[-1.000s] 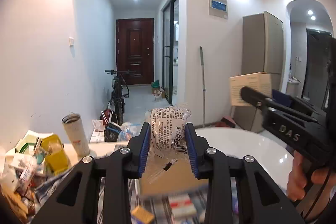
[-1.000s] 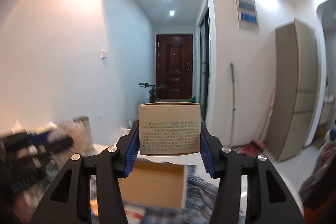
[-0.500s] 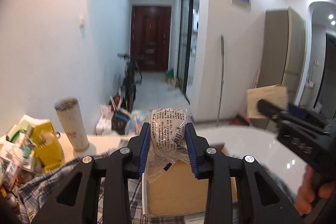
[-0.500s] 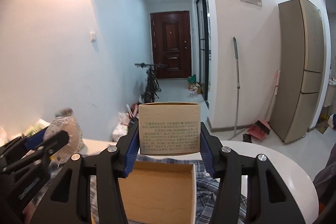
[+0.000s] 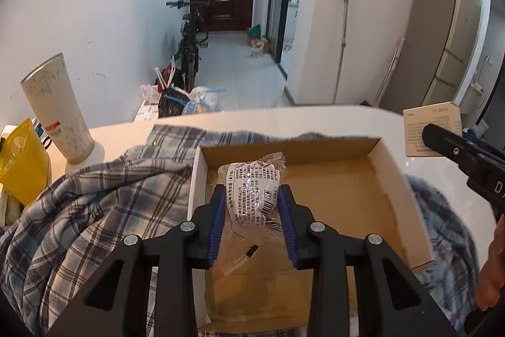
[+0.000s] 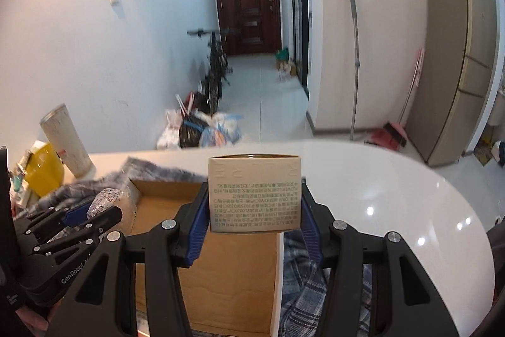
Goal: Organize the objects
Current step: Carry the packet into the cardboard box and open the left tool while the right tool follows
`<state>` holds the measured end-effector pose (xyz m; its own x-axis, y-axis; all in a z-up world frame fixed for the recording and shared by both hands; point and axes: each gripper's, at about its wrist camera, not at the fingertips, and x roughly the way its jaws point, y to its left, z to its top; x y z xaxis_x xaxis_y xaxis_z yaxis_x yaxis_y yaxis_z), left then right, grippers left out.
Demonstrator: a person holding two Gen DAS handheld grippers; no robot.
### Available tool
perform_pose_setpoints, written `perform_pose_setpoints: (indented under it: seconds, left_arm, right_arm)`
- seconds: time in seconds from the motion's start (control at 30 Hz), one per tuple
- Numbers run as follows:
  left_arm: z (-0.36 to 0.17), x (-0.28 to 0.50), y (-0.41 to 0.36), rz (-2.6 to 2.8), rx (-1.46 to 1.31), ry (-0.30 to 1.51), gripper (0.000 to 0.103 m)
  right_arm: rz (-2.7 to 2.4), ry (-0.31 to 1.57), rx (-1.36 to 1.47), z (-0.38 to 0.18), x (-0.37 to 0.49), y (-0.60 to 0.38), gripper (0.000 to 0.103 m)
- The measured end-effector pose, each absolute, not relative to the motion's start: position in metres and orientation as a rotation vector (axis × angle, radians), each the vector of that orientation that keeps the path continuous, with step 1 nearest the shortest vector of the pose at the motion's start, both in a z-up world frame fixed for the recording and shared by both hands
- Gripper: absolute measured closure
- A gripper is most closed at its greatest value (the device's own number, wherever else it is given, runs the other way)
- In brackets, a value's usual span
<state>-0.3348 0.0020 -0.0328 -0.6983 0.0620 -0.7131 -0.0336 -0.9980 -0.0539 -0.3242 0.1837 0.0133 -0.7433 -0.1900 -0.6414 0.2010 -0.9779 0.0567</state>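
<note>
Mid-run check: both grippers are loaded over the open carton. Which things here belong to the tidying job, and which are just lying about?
Job:
- left gripper shut on the plastic packet
- right gripper shut on the small beige box
- open cardboard carton below both

Lying about:
- plaid shirt under the carton
- tall tumbler
- yellow container
- white table

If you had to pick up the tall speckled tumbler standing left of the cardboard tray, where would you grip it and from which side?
Grip the tumbler around its lower body, coming in level from the tray side. It stands upright and flares towards the top, so the narrower base suits the jaws better. The yellow container crowds its left, while the plaid cloth on the right lies low.
</note>
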Motion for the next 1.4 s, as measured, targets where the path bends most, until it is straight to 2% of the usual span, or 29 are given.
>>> perform_pose_setpoints:
  seconds: [0.2, 0.57, 0.63, 0.67, 0.7, 0.73, 0.97, 1.03, 1.4]
  left_arm:
    - [-0.054, -0.344, -0.002, 2.840, -1.306, -0.016, 0.068]
    - [-0.063, -0.348, -0.002, 2.814, -1.348, -0.015, 0.068]
    - [-0.064, -0.349, -0.003, 2.822, -1.363, -0.022, 0.061]
    - [-0.064, -0.349, -0.004, 2.827, -1.371, -0.037, 0.041]
    - [-0.063, -0.349, -0.006, 2.822, -1.366, -0.068, 0.026]
    - [-0.061, -0.347, -0.008, 2.812, -1.348, -0.112, 0.022]
    - [-0.029, -0.328, -0.005, 2.900, -1.123, -0.090, 0.021]
    - [-0.023, -0.324, -0.003, 2.921, -1.074, -0.070, 0.016]
    - [-0.028, -0.328, -0.004, 2.949, -1.124, -0.041, 0.015]
  right_arm:
    - [-2.748, -0.003, 1.054, 0.003, -0.326, 0.190, 0.052]
    - [-2.732, -0.004, 1.072, 0.003, -0.327, 0.193, 0.052]
    - [-2.726, -0.008, 1.074, 0.003, -0.328, 0.192, 0.052]
    - [-2.722, -0.010, 1.076, 0.003, -0.328, 0.191, 0.052]
    - [-2.718, -0.013, 1.078, 0.003, -0.328, 0.190, 0.052]
    - [-2.713, -0.017, 1.082, 0.003, -0.328, 0.189, 0.052]
    - [-2.697, 0.008, 1.059, 0.005, -0.322, 0.181, 0.052]
    - [-2.686, 0.010, 1.070, 0.003, -0.323, 0.181, 0.052]
    - [-2.616, 0.142, 1.273, -0.040, -0.340, 0.167, 0.052]
